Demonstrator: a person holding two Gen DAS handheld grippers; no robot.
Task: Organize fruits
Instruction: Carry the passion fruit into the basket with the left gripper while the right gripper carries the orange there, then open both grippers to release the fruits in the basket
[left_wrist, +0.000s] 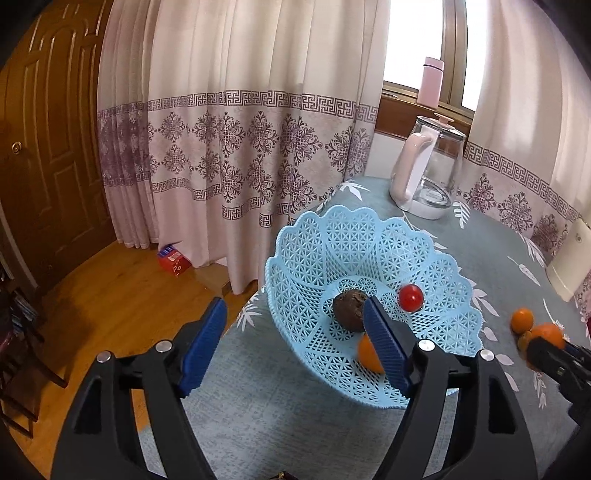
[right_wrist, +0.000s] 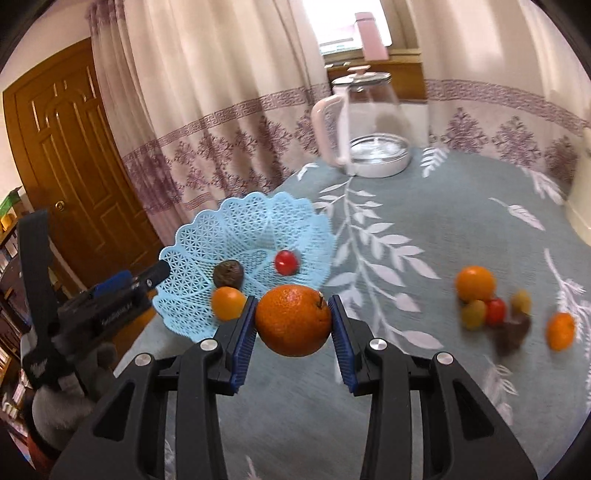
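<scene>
Meanwhile, right tongs (right_wrist: 293, 325) clamp a large orange (right_wrist: 293, 320) above the desk (right_wrist: 406, 295), just right of the blue basket (right_wrist: 243, 236); left tongs (left_wrist: 295, 332) gape empty at the basket's near-left rim.

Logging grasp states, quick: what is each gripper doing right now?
Left gripper: open, holding nothing, at the blue basket.
Right gripper: closed on the large orange.

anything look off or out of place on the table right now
Nothing is spilled or broken. The basket sits at the table's edge, its rim seeming to overhang the floor side. Several fruits lie loose on the tablecloth, outside the basket. The right tool grips an orange.
</scene>
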